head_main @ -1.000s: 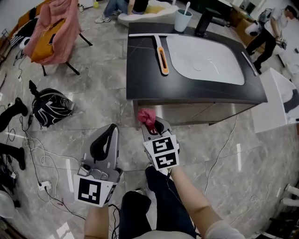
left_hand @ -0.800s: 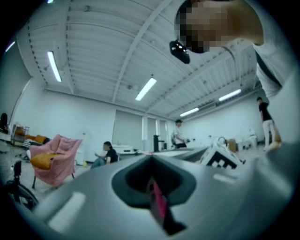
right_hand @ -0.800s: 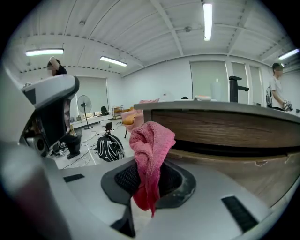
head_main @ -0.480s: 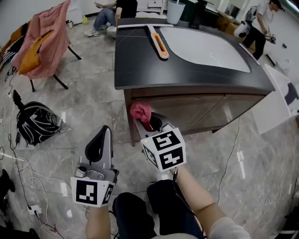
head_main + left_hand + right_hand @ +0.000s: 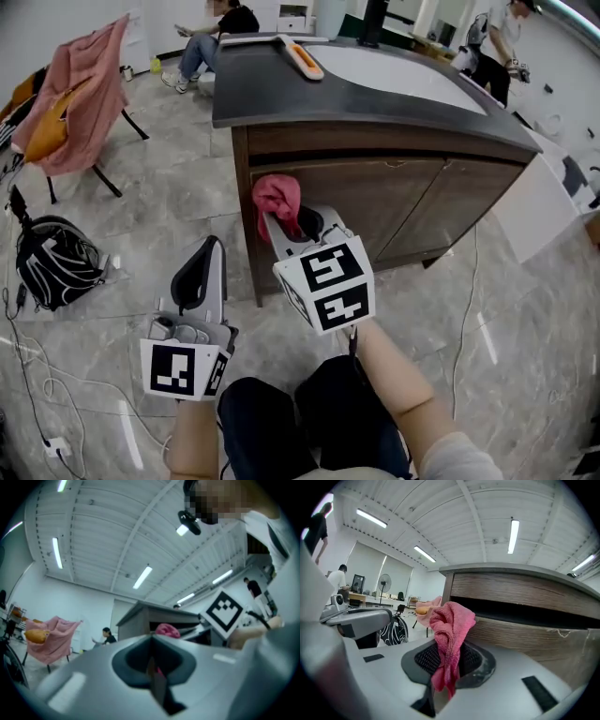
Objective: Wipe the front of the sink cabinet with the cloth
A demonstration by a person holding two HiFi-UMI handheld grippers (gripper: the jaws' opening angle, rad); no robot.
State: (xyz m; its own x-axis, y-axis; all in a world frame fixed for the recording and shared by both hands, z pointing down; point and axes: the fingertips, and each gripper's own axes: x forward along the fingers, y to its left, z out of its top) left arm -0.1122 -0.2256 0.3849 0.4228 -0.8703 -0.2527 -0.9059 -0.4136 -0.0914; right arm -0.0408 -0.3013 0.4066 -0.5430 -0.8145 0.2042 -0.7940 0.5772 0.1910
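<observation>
The sink cabinet (image 5: 394,202) has a dark countertop and a brown wood front with two doors. My right gripper (image 5: 289,223) is shut on a crumpled pink cloth (image 5: 278,199), held up before the left end of that front. In the right gripper view the cloth (image 5: 449,634) sticks up from the right gripper (image 5: 447,653), close to the wood front (image 5: 525,634); I cannot tell whether it touches. My left gripper (image 5: 202,267) is lower and to the left, shut and empty. In the left gripper view the left gripper (image 5: 151,641) points toward the cloth (image 5: 167,630).
An orange-handled squeegee (image 5: 302,58) lies on the countertop beside the white basin (image 5: 403,70). A chair draped in pink fabric (image 5: 80,89) and a black backpack (image 5: 52,258) stand on the left. A white panel (image 5: 539,202) leans at the right. People are at the back (image 5: 220,33).
My view has dropped lower and closer, so the cabinet's wood front now shows fully. The right gripper with the cloth has risen toward the front's left end. The left gripper has barely moved.
</observation>
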